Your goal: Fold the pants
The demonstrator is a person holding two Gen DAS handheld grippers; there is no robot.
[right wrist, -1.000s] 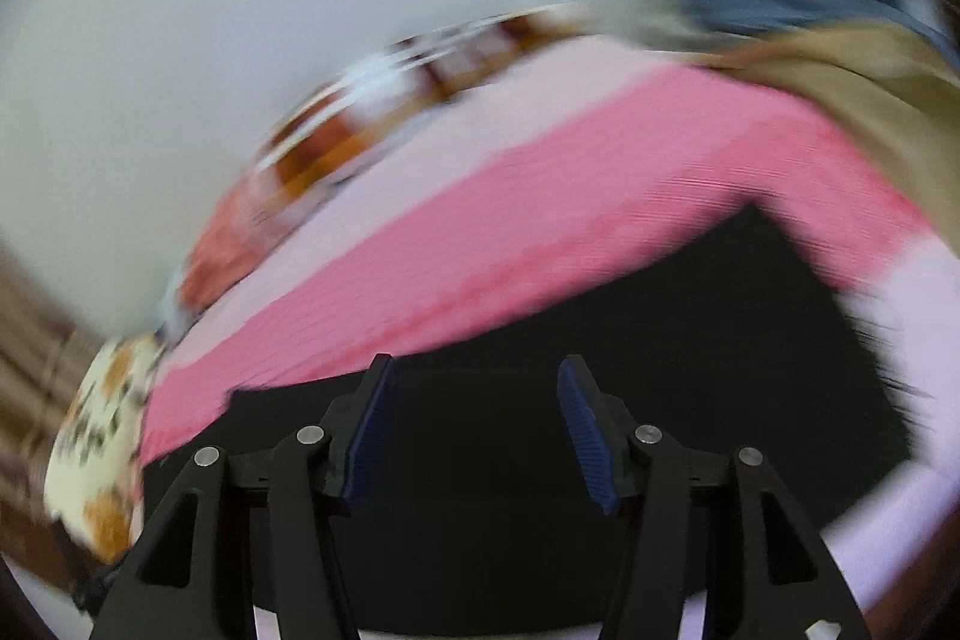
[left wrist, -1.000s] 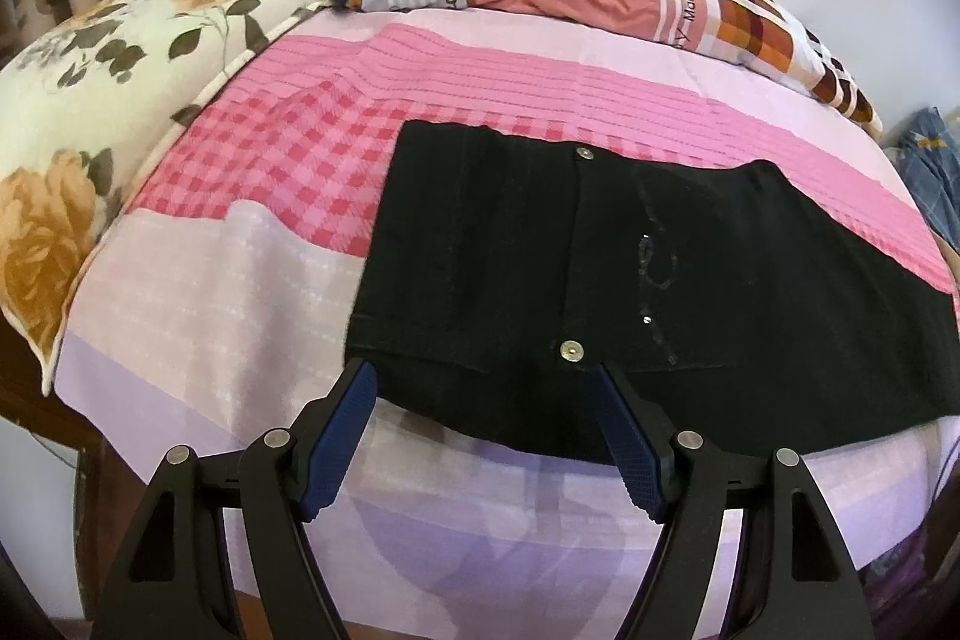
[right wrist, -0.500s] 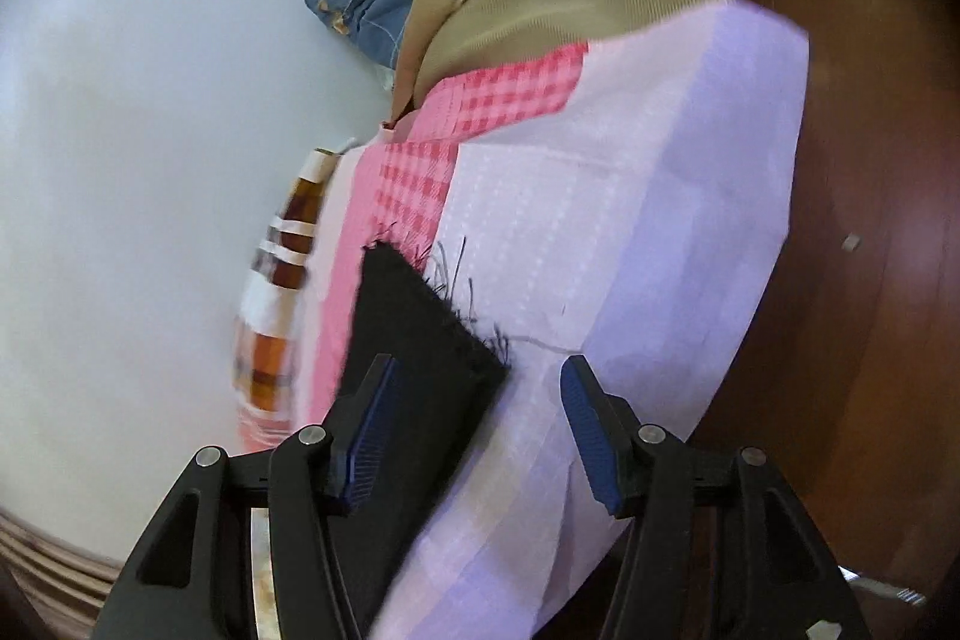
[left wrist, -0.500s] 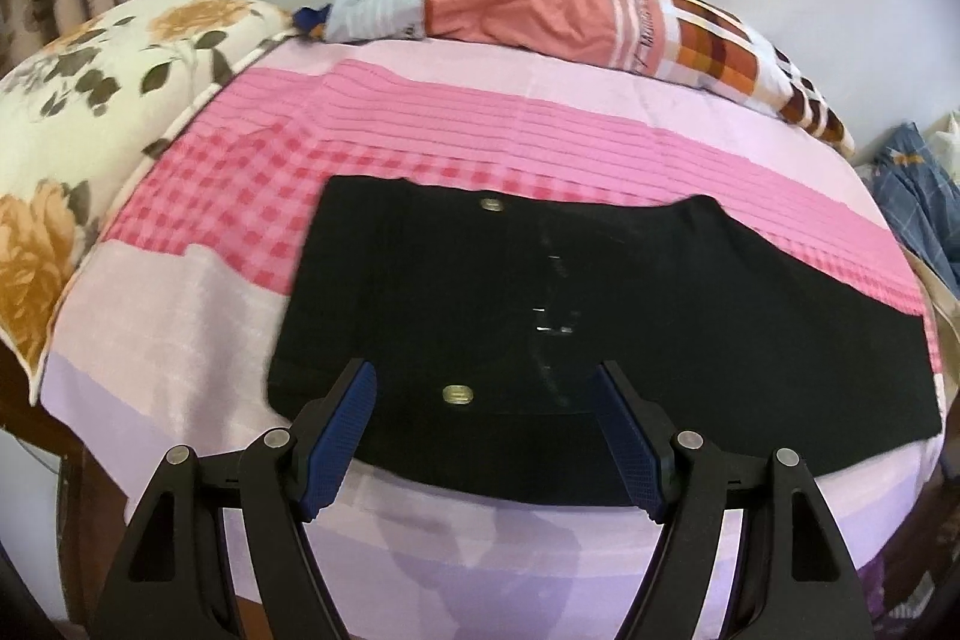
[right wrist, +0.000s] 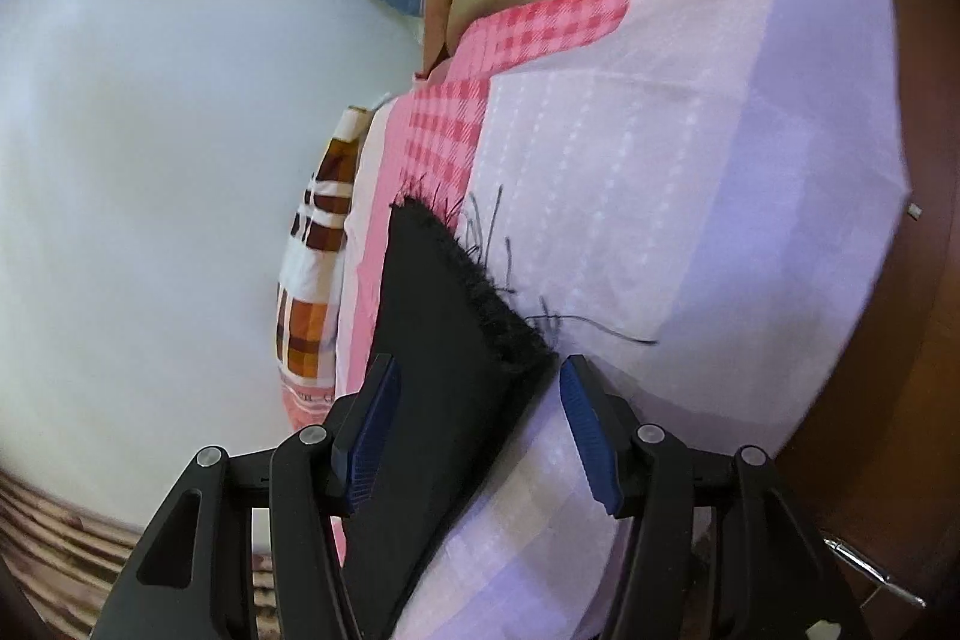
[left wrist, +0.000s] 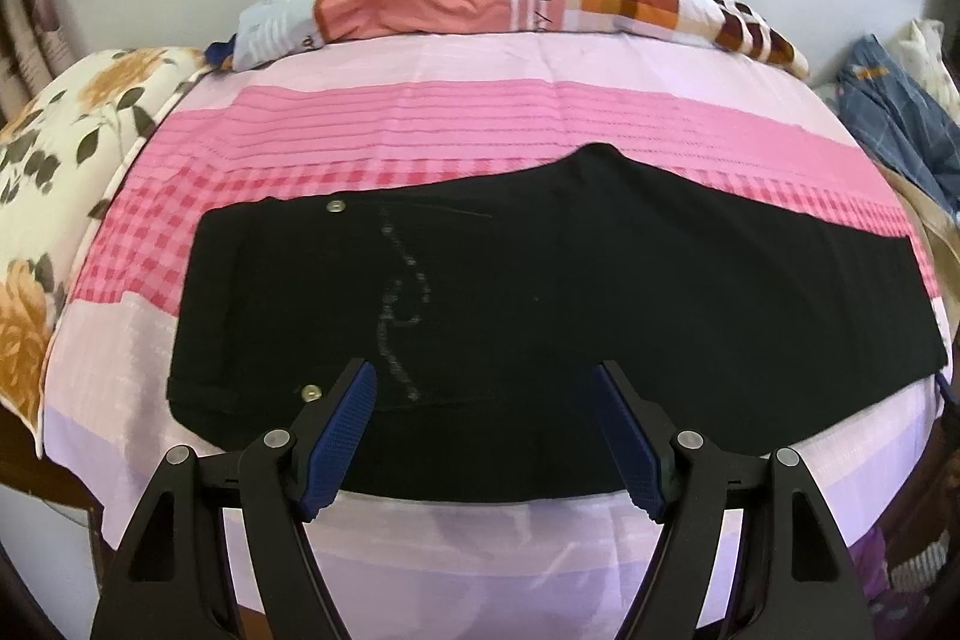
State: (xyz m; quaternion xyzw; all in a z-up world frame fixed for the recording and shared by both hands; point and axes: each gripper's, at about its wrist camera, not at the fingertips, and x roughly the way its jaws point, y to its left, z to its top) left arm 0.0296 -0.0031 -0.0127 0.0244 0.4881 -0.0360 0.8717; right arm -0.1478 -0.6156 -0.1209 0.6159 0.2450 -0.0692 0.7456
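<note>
- Black denim pants (left wrist: 540,316) lie flat across the pink-and-lilac checked bedsheet (left wrist: 420,124), waistband left, frayed hem (right wrist: 480,274) right, already doubled leg on leg.
- Left gripper (left wrist: 486,430) spread wide, empty, above the near edge by the lower rivet.
- Right gripper (right wrist: 477,424) spread, straddling the hem corner, not pinching.
- Advice: pinch both layers at the hem, carry it leftward to the waistband, keep the edges aligned.

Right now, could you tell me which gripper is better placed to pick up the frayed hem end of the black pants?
Right. The right gripper is open with the black pants' frayed hem between its fingers; the left gripper hovers open near the waistband.
</note>
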